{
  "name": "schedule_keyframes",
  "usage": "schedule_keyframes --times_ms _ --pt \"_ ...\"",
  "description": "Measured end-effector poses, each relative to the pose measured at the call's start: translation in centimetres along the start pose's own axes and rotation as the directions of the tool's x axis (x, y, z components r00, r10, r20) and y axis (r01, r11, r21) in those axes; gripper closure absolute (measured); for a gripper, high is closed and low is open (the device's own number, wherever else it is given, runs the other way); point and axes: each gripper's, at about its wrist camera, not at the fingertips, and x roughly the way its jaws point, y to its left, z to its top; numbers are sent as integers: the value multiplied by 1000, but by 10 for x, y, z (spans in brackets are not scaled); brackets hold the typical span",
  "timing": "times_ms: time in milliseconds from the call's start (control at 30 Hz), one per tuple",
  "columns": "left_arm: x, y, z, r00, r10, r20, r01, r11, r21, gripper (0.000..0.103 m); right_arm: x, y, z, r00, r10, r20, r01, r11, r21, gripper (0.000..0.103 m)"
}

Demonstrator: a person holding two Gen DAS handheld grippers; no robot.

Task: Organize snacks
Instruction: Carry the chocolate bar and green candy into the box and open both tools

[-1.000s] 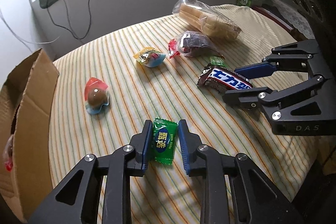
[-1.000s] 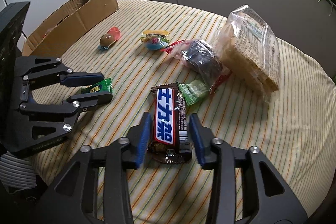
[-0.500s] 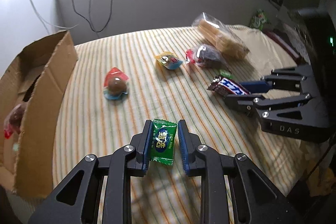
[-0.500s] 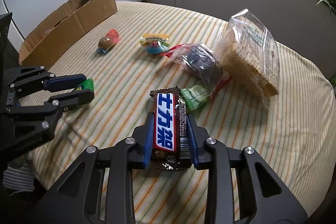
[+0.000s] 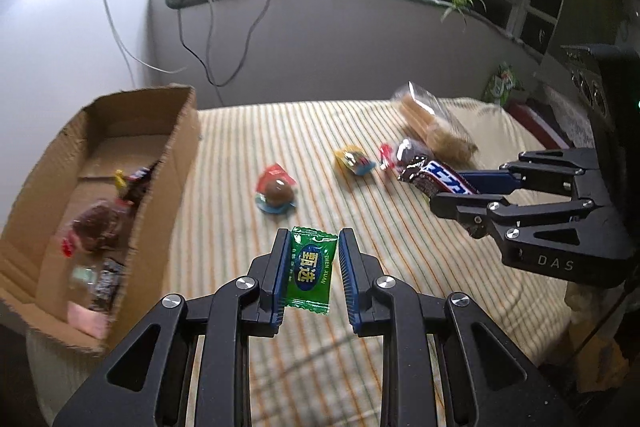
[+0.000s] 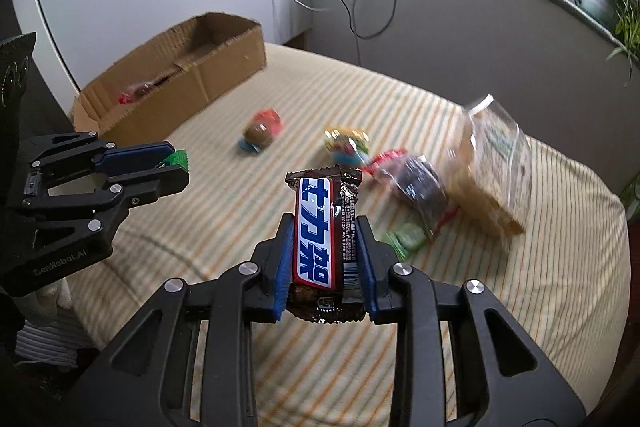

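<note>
Left gripper is seen clamped on a green candy packet, its blue pads pressed against both sides of the wrapper, which is held clear of the striped bench. Right gripper is seen closed on a brown chocolate bar with a blue and white label, gripped at its lower half so that the upper end stands free above the fingertips; the bar is likewise lifted off the bench.

Places are given from the cardboard box, which is set at the left edge of the bench. Several wrapped snacks are seen inside the box, blurred. The green candy packet is held just to the right of the box's near corner. A round chocolate in a red and blue wrapper lies on the bench to the right of the box, apart from it. Farther right a yellow and blue sweet is found, then a dark snack in a clear and red wrapper, and farthest from the box a clear bag of wafers. A pale green candy lies beside the dark snack.
</note>
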Motion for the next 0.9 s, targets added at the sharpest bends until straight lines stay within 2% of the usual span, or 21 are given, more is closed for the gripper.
schedule_keyframes --times_ms 400,900 --pt "-38 53 2 992 98 76 -91 992 -91 81 -2 38 47 997 41 63 -36 997 -68 73" --pt "-57 112 1 970 218 103 -198 965 -173 81 23 82 118 989 110 103 -95 986 -140 73"
